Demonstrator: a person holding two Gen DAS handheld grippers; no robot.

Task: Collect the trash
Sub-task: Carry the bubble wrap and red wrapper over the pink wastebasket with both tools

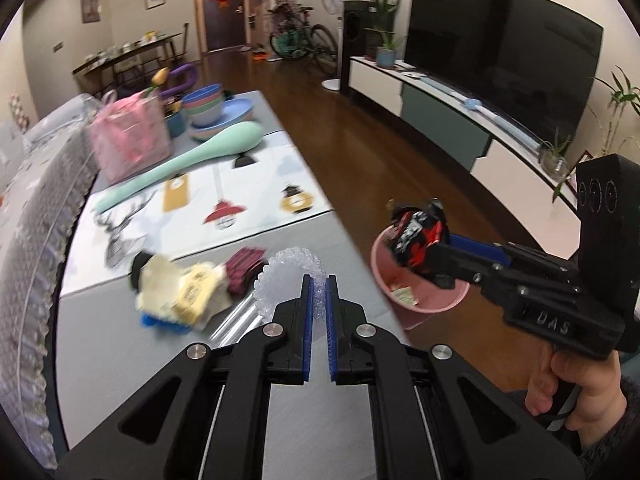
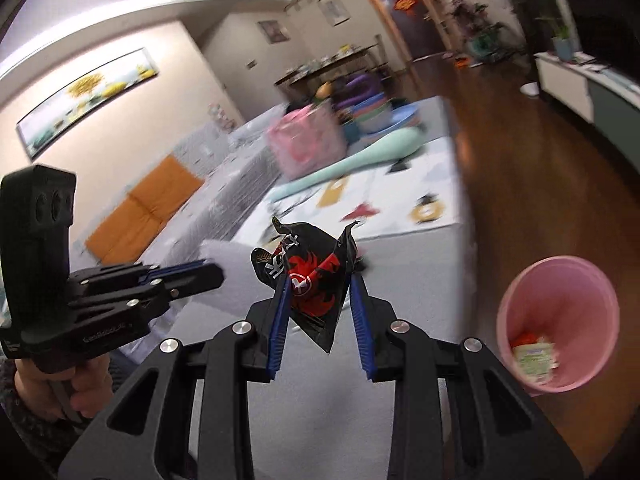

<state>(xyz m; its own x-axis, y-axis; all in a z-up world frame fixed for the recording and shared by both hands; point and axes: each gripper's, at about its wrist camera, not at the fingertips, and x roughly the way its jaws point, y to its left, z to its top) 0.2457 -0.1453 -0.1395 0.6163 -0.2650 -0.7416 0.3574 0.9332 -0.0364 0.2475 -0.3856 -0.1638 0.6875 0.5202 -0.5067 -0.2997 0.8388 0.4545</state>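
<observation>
My left gripper (image 1: pixel 319 280) is shut on a clear bubble-wrap strip (image 1: pixel 290 270) just above the table. My right gripper (image 2: pixel 320 276) is shut on a crumpled black and red snack wrapper (image 2: pixel 310 280); in the left wrist view the wrapper (image 1: pixel 418 232) hangs over the pink bin (image 1: pixel 416 300). The pink bin (image 2: pixel 560 320) stands on the floor by the table edge with some scraps inside. On the table lie a yellow wrapper pile (image 1: pixel 180 292), a dark red wrapper (image 1: pixel 244 270) and a clear plastic piece (image 1: pixel 236 320).
The grey table (image 1: pixel 132 360) carries a patterned mat (image 1: pixel 224 204), a mint spoon-shaped object (image 1: pixel 180 162), a pink bag (image 1: pixel 132 136) and stacked bowls (image 1: pixel 208 106). A sofa edge (image 1: pixel 36 208) runs along the left. A TV stand (image 1: pixel 460 120) lies across the wooden floor.
</observation>
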